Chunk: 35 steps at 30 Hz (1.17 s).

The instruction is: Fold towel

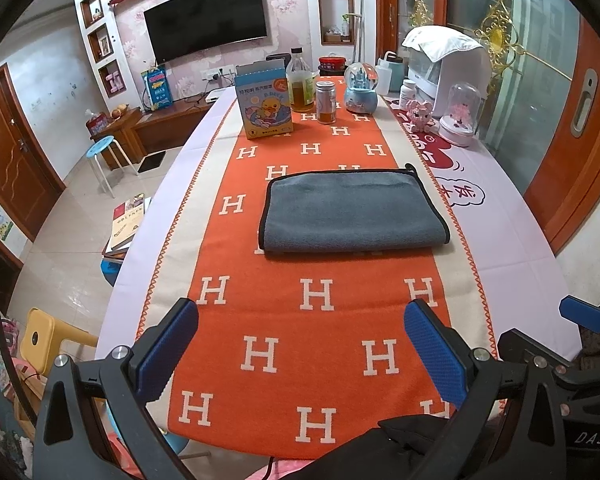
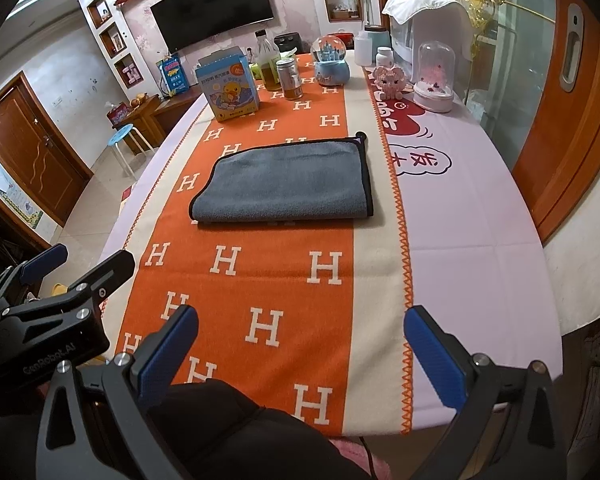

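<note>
A grey towel (image 1: 354, 212) with a black hem lies folded flat on the orange runner (image 1: 300, 320) in the middle of the table. It also shows in the right wrist view (image 2: 284, 182), with the runner (image 2: 268, 264) under it. My left gripper (image 1: 300, 344) is open and empty, held above the near end of the runner, well short of the towel. My right gripper (image 2: 300, 348) is open and empty, near the table's front edge to the right of the left one. The left gripper (image 2: 44, 276) shows at the left of the right wrist view.
At the far end of the table stand a blue duck box (image 1: 265, 102), a bottle of yellow liquid (image 1: 300, 80), a metal can (image 1: 326, 102), a snow globe (image 1: 360, 88), a white appliance (image 1: 448, 68) and a glass dome (image 1: 460, 114). A blue stool (image 1: 100, 148) stands on the floor to the left.
</note>
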Tool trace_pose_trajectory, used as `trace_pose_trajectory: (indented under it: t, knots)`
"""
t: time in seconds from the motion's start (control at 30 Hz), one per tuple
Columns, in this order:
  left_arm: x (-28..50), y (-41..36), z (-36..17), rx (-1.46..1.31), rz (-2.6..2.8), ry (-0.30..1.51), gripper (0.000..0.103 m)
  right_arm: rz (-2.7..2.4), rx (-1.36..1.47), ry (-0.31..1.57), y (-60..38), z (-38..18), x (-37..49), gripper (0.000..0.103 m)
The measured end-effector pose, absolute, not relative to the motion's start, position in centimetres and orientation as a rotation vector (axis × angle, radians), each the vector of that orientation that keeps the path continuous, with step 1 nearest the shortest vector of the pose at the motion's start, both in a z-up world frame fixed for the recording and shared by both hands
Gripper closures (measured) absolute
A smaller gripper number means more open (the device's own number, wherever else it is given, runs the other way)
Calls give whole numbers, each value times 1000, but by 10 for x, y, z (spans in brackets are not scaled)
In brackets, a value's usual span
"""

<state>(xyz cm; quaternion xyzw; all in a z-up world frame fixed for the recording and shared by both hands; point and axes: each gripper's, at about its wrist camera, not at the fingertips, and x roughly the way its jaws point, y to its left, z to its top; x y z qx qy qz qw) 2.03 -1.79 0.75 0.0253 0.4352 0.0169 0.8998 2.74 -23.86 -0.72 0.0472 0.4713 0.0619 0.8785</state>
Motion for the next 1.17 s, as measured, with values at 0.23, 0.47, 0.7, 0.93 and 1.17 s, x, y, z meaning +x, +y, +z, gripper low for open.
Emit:
trace_pose_trajectory:
  t: [0.23, 0.47, 0.7, 0.93, 1.17]
  knots:
    - [19, -21, 6, 54, 31, 903, 1, 130, 99, 984, -240, -6, 30, 0]
    - [18, -23, 5, 55, 30, 903, 1, 130, 100, 985, -240, -5, 30, 0]
    - [18, -23, 6, 55, 30, 902, 1, 131, 100, 985, -240, -5, 30, 0]
    - [19, -23, 6, 55, 30, 903, 1, 132, 100, 986, -240, -5, 29, 0]
    - [18, -24, 5, 56, 31, 904, 1, 133, 102, 988, -241, -4, 30, 0]
